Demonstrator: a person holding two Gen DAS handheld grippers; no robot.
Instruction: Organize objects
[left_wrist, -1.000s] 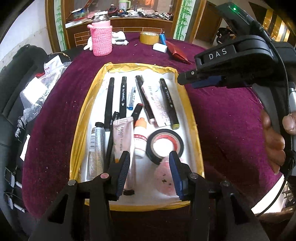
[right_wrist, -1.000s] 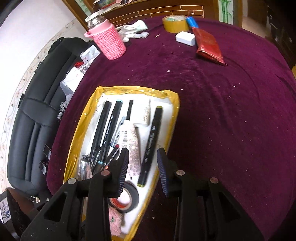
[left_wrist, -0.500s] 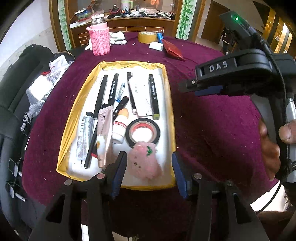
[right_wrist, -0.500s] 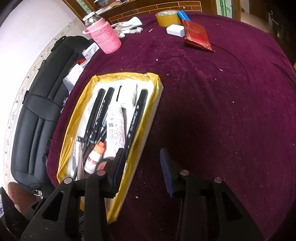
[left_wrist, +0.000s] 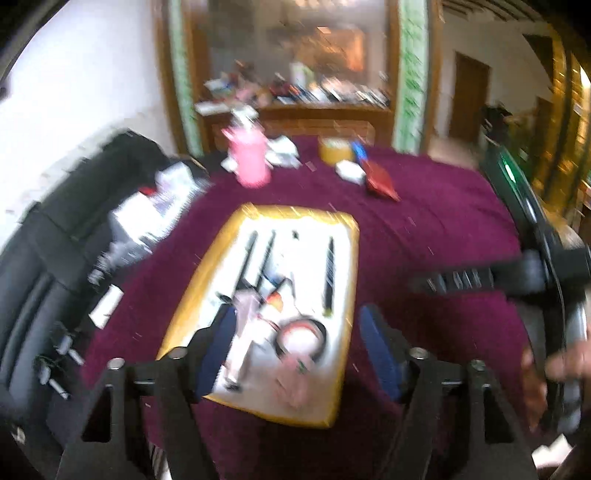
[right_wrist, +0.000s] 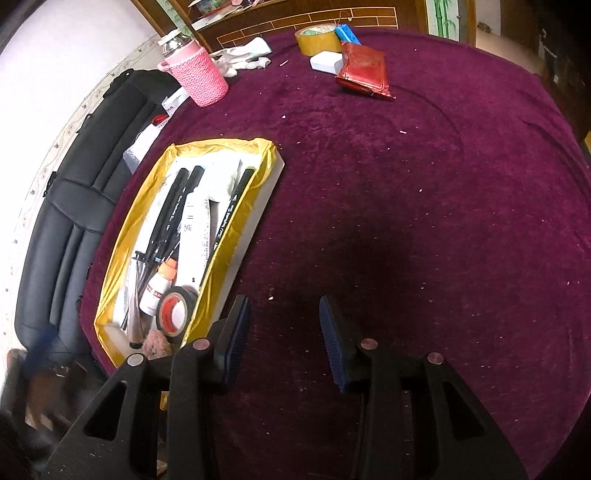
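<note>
Yellow-lined tray (right_wrist: 258, 206) lengthwise away from both grippers (left_wrist: 295, 343) (right_wrist: 284, 332), jaws apart, empty.

Both grippers pulled off the tray
My left gripper (left_wrist: 295, 347) lifted back, jaws just opened wide, empty; right gripper (right_wrist: 284, 332) slid over bare worktop (right_wrist: 424, 221).

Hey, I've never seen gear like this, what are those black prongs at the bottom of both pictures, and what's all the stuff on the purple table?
They are two hand-held grippers, each carrying its own camera looking along its fingers. The blurry view is from the left gripper, whose jaws have just been opening; nothing is held. The sharp view is from the right gripper, also empty. On the purple cloth sits a yellow-lined tray of markers and black tape. Farther off stands a pink-sleeved bottle.
</note>
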